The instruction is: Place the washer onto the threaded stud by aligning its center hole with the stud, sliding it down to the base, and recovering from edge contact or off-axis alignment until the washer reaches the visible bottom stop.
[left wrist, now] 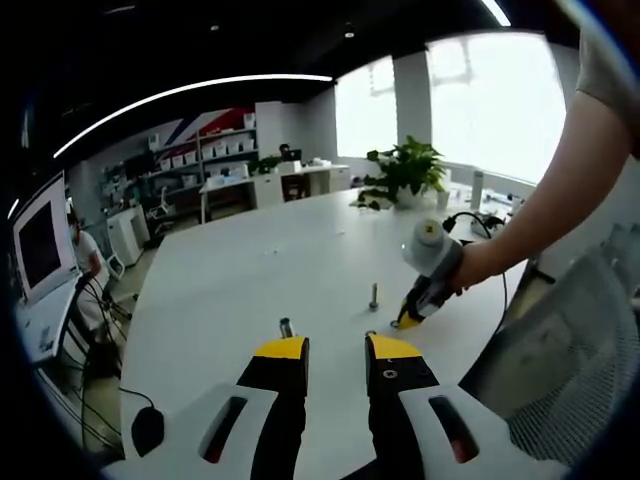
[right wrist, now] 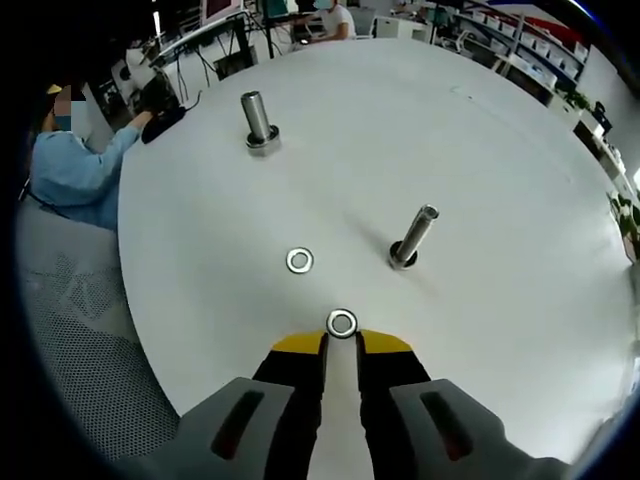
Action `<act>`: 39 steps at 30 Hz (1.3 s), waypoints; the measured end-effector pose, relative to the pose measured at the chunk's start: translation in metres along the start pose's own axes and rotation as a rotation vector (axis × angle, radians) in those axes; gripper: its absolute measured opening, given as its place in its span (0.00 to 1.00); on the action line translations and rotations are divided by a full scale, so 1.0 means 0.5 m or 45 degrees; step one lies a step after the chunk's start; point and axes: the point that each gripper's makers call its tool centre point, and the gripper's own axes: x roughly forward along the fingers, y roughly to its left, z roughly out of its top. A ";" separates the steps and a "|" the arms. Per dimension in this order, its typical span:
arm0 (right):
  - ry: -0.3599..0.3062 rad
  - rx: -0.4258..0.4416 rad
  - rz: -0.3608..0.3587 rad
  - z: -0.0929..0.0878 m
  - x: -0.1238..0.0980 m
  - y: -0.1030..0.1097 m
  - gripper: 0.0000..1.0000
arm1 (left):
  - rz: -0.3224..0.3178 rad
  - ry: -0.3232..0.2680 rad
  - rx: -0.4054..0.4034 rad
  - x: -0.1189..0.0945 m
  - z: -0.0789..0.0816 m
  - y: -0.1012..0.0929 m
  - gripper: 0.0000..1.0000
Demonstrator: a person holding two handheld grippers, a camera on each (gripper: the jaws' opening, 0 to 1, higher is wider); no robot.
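A small steel washer [right wrist: 342, 323] sits right at the tips of my right gripper [right wrist: 342, 343], whose jaws stand close together on its edges, low over the white table [right wrist: 500, 150]. A second washer [right wrist: 299, 261] lies flat just beyond it. One threaded stud [right wrist: 413, 237] stands to the right of the washers, and another stud [right wrist: 258, 120] stands farther off with a ring at its base. In the left gripper view, my left gripper [left wrist: 337, 350] is open with nothing between its fingers, a stud [left wrist: 287, 327] by its left tip. The right gripper [left wrist: 408, 320], held by a hand, points down at the table near the other stud [left wrist: 374, 296].
A grey mesh chair [left wrist: 560, 350] stands at the table's edge. A potted plant [left wrist: 405, 170] and a cable sit at the far end. A black object [left wrist: 147, 430] lies near the left jaw. A person in blue [right wrist: 70, 170] sits beside the table.
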 end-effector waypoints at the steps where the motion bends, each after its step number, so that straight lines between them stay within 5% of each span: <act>1: -0.002 0.002 0.004 0.001 0.000 0.001 0.15 | 0.000 0.000 0.000 0.000 0.000 0.000 0.21; 39: -0.010 0.014 -0.019 0.015 0.007 -0.003 0.15 | 0.014 -0.003 -0.003 -0.002 0.001 0.004 0.20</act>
